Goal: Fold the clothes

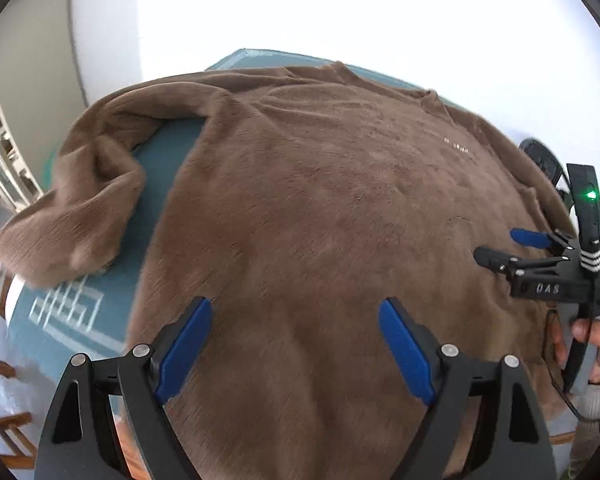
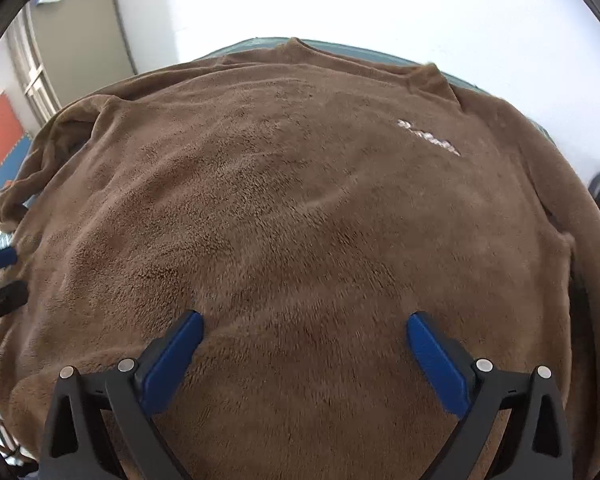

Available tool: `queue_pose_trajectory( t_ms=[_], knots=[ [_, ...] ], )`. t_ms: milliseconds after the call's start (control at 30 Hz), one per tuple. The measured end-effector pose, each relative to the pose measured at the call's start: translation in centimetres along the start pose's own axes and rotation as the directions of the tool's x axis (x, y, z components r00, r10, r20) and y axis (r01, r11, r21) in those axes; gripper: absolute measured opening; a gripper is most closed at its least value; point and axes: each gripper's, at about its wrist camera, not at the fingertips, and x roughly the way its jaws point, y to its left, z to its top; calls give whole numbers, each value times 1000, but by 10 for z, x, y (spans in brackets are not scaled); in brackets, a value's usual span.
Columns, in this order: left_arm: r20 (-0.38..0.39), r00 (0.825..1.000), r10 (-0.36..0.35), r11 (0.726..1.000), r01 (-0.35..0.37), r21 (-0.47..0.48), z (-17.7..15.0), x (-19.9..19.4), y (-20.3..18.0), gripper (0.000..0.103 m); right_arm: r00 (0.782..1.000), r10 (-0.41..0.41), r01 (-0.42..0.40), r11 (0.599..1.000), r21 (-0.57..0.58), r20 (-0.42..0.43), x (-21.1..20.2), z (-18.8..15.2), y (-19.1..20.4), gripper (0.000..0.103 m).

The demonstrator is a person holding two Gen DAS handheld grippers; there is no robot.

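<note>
A brown fleece sweater lies spread flat on a teal cloth, collar at the far side, small white lettering on its chest. Its left sleeve lies bunched and bent toward the near left. My left gripper hovers open over the sweater's lower body, nothing between its blue pads. My right gripper is open too, above the lower middle of the sweater. In the left wrist view the right gripper appears at the right edge, held by a hand.
The teal cloth carries a white line pattern at the near left. Wooden chair parts stand at the lower left, a white wall is behind, and a dark round object lies off the sweater's right side.
</note>
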Motion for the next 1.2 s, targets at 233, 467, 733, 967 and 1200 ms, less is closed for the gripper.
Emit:
queue_pose_trajectory(
  t_ms=[233, 467, 733, 967, 1200],
  knots=[
    [15, 1000, 6, 998, -5, -67, -36, -18, 42, 88, 999, 37, -37, 999, -16, -13, -14, -30, 12, 103],
    [30, 998, 63, 998, -64, 30, -40, -10, 27, 88, 1000, 4, -4, 999, -35, -1, -13, -34, 18, 103],
    [32, 999, 33, 999, -33, 3, -34, -15, 37, 88, 1000, 4, -4, 1000, -27, 14, -13, -38, 15, 103],
    [84, 996, -13, 997, 19, -76, 4, -32, 57, 88, 1000, 26, -25, 999, -44, 16, -20, -47, 15, 103],
    [71, 997, 4, 1000, -2, -25, 98, -3, 32, 88, 987, 140, -139, 990, -12, 75, -47, -15, -16, 103]
  ],
)
